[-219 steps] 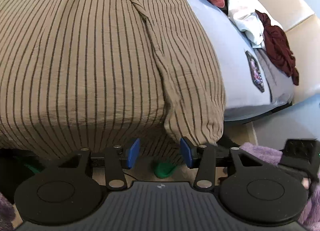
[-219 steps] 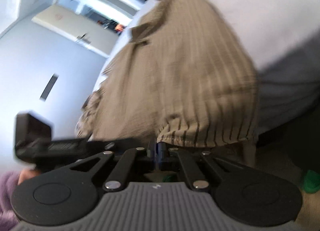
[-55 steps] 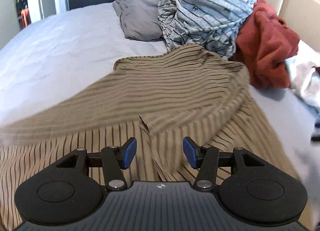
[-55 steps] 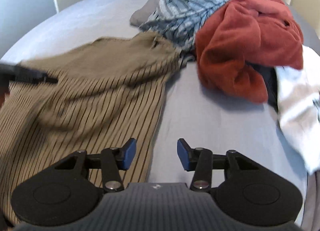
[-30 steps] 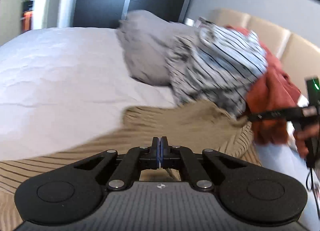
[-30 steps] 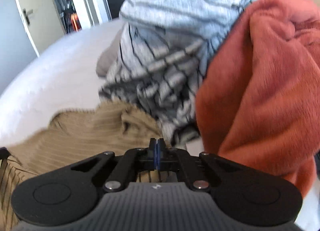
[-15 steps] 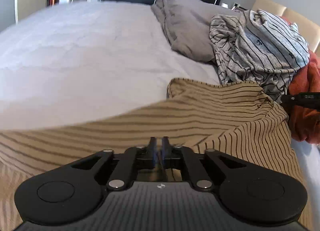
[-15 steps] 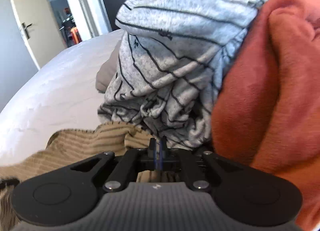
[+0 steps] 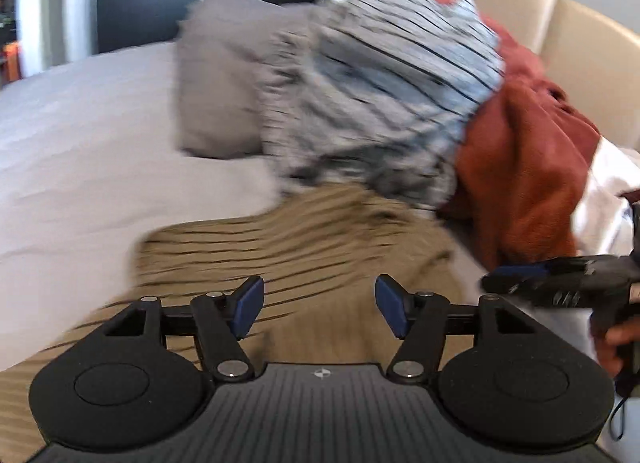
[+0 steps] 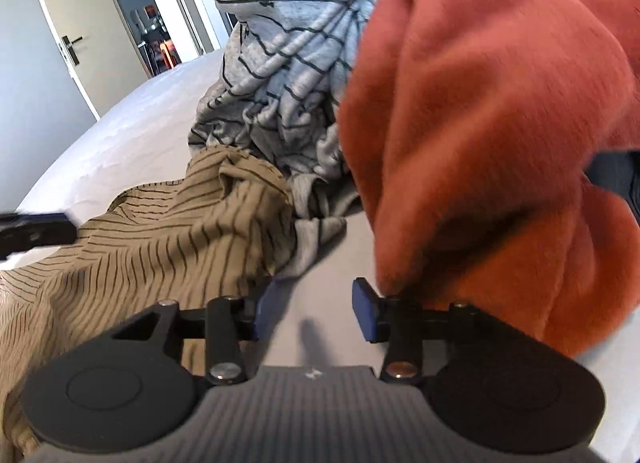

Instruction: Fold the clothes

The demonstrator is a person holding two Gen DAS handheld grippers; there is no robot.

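The tan striped shirt (image 9: 304,247) lies spread on the white bed (image 9: 80,135), its far end bunched against the grey striped garment (image 10: 288,63) in the clothes pile. Left gripper (image 9: 318,307) hangs over the shirt, jaws wide apart and empty. Right gripper (image 10: 314,313), jaws also apart, sits just beside the shirt's edge, with the rust-red fleece (image 10: 480,123) close on its other side.
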